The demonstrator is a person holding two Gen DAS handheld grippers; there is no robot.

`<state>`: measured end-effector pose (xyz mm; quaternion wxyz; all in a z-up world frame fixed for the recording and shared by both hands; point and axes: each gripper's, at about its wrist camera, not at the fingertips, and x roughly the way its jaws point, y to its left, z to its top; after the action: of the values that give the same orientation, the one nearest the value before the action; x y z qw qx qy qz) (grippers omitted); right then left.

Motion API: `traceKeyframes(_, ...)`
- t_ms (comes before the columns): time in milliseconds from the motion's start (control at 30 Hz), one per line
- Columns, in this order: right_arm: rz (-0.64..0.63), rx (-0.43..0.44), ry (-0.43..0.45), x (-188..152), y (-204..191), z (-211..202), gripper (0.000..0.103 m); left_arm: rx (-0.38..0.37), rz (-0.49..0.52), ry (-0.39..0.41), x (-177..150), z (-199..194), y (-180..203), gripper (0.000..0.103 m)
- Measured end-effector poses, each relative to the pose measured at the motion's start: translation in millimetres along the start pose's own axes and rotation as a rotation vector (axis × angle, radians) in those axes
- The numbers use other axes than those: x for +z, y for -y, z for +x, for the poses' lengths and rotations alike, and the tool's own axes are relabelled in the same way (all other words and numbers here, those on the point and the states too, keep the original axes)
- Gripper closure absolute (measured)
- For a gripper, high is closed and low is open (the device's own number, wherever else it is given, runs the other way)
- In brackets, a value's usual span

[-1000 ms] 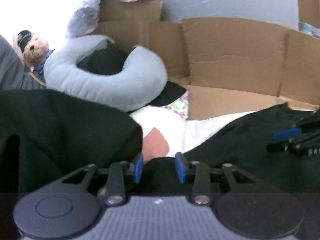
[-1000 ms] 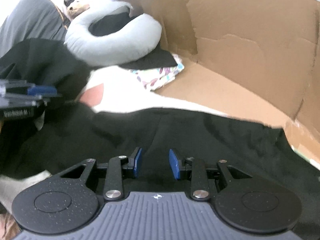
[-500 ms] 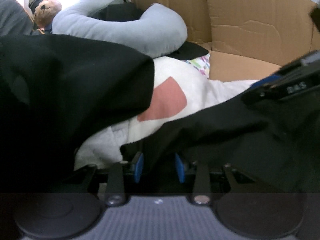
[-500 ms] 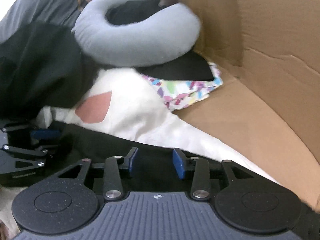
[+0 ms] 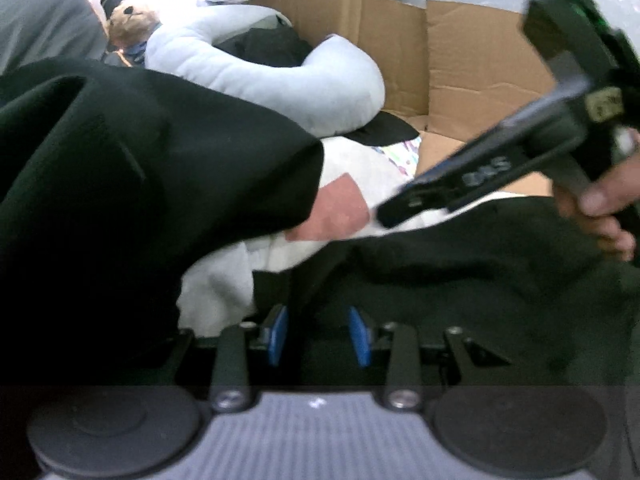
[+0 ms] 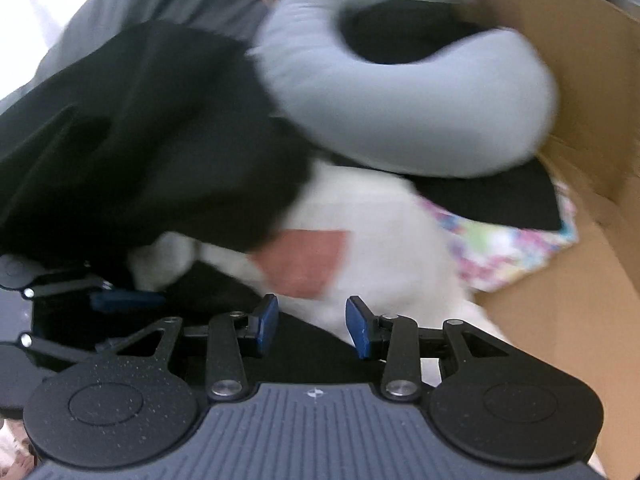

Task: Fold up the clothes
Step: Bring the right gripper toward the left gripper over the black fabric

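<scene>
At the far left, a heap of black cloth [image 5: 140, 168] lies bunched over the white bedding [image 5: 360, 168], its edge covering part of a pink patch [image 5: 340, 212] on that bedding. Lower and more central, the left gripper [image 5: 318, 336] sits with its blue pads apart and a ridge of the black garment [image 5: 480, 280] rising between them; the pads do not clearly press on it, so I cannot tell whether the cloth is pinched or merely lies in the gap. To the right of it, the garment spreads flat toward the person's hand [image 5: 600, 216], which holds the right gripper [image 6: 312, 326]; its jaws stand apart, with only an edge of black cloth below them and white bedding beyond, nothing clamped. Behind all this rest a grey U-shaped pillow [image 6: 400, 120], a floral cloth [image 6: 512, 248] and, farthest right, cardboard [image 6: 580, 120]. My reading is that a fold is being laid down, one edge carried across toward the left. The next move seems to call for setting that edge square on the garment, then taking a fresh hold on an outer hem without dragging the bedding.
</scene>
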<state>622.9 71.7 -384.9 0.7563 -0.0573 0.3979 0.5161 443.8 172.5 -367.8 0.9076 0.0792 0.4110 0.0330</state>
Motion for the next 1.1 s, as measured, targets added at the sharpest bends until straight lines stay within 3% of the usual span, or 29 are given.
traceKeyframes(300,-0.157,0.069,-0.073,20.5,-49.2,43.2,0.059,-0.063,-0.065,0.005,-21.3,-37.2,-6.4,0.066)
traceKeyframes(700,-0.327,0.016,-0.117,18.4,-93.1,78.8,0.060,-0.065,-0.134,-0.001,-43.6,-61.6,-24.3,0.066)
traceKeyframes(733,-0.338,0.016,-0.118,18.7,-95.3,80.0,0.061,-0.062,-0.137,0.000,-43.7,-62.9,-25.2,0.066)
traceKeyframes(867,-0.419,0.008,-0.130,18.0,-107.9,83.0,0.101,-0.057,-0.138,0.004,-46.2,-70.1,-24.8,0.066)
traceKeyframes(1100,-0.496,-0.033,-0.047,26.8,-121.3,52.4,0.102,-0.075,-0.143,0.003,-44.6,-64.4,-24.5,0.066)
